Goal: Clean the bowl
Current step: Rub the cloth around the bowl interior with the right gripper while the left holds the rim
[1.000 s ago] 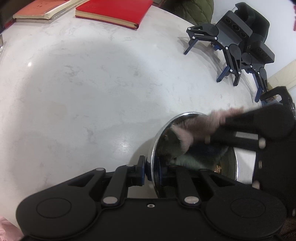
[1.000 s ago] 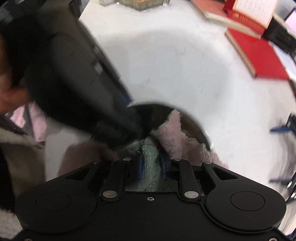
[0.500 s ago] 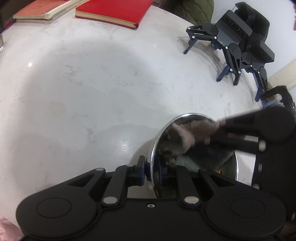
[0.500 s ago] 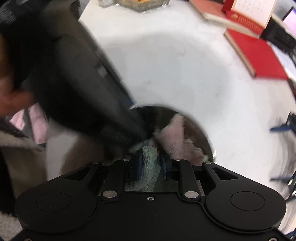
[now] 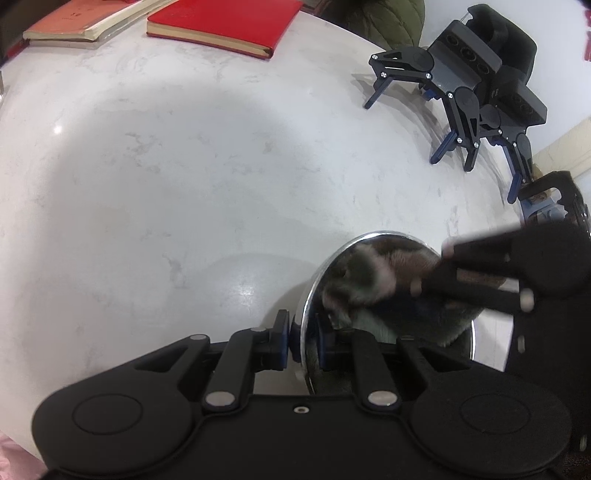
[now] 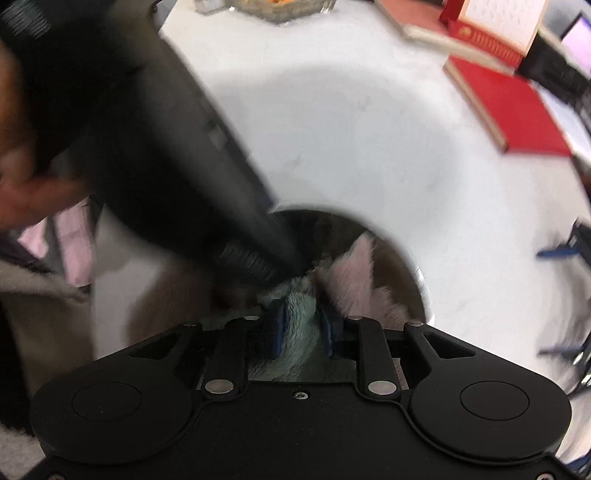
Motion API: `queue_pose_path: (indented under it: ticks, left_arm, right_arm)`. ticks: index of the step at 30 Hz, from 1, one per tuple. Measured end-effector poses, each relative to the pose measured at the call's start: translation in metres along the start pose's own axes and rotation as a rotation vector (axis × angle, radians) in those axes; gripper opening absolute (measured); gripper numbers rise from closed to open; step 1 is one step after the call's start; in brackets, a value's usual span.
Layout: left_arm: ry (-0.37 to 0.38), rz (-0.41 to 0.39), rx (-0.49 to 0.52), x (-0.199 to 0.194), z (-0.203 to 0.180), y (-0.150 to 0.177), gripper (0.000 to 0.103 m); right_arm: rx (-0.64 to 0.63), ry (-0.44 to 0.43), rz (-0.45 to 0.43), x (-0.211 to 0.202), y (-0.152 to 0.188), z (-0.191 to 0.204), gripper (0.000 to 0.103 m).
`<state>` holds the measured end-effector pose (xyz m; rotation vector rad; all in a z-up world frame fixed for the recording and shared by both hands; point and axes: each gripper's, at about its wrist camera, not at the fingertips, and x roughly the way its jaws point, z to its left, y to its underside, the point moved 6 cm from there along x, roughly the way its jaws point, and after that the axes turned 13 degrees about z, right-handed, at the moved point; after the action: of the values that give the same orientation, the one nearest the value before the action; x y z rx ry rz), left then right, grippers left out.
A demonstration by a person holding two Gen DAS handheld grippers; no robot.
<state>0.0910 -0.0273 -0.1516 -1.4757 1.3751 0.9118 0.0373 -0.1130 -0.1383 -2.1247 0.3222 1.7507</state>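
Observation:
A shiny steel bowl (image 5: 314, 280) stands on the white marble table. My left gripper (image 5: 304, 338) is shut on the bowl's near rim, one finger outside and one inside. My right gripper (image 6: 303, 328) is shut on a fluffy pink and pale green cloth (image 6: 299, 321) and presses it inside the bowl (image 6: 413, 266). In the left wrist view the right gripper comes in from the right, blurred, with the cloth (image 5: 369, 273) against the bowl's inner wall. In the right wrist view the left gripper's black body (image 6: 166, 155) crosses from the upper left down to the bowl.
A red book (image 5: 221, 22) and an orange book (image 5: 74, 22) lie at the far edge. Spare black grippers (image 5: 476, 85) rest at the far right. In the right wrist view a glass dish (image 6: 280, 9) stands at the far edge and the red book (image 6: 513, 110) lies right.
My right gripper has moved the cloth around inside the bowl, from the far rim deeper toward the left wall. My left gripper has kept its hold on the rim.

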Motion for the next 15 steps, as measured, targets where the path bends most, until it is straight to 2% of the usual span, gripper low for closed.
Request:
queue_pose_path:
  ticks: [2, 5, 7, 11, 15]
  left_arm:
    - [0.007, 0.000, -0.007, 0.000, 0.001, 0.000, 0.013]
    - [0.014, -0.003, -0.014, 0.001, 0.002, -0.001, 0.013]
    - [0.019, -0.004, -0.017, 0.001, 0.001, -0.001, 0.013]
    - [0.004, -0.003, -0.003, 0.001, -0.001, -0.001, 0.015]
    - [-0.012, -0.002, -0.001, 0.000, 0.002, -0.002, 0.015]
  right_arm:
    - [0.026, 0.014, -0.005, -0.001, 0.000, -0.009, 0.020]
    - [0.047, 0.025, 0.050, 0.000, 0.013, 0.003, 0.020]
    - [0.036, 0.001, 0.066, 0.002, 0.022, 0.009, 0.022]
    - [0.012, -0.059, 0.045, 0.002, 0.014, 0.027, 0.022]
    - [0.017, -0.011, -0.004, 0.003, -0.005, 0.023, 0.022]
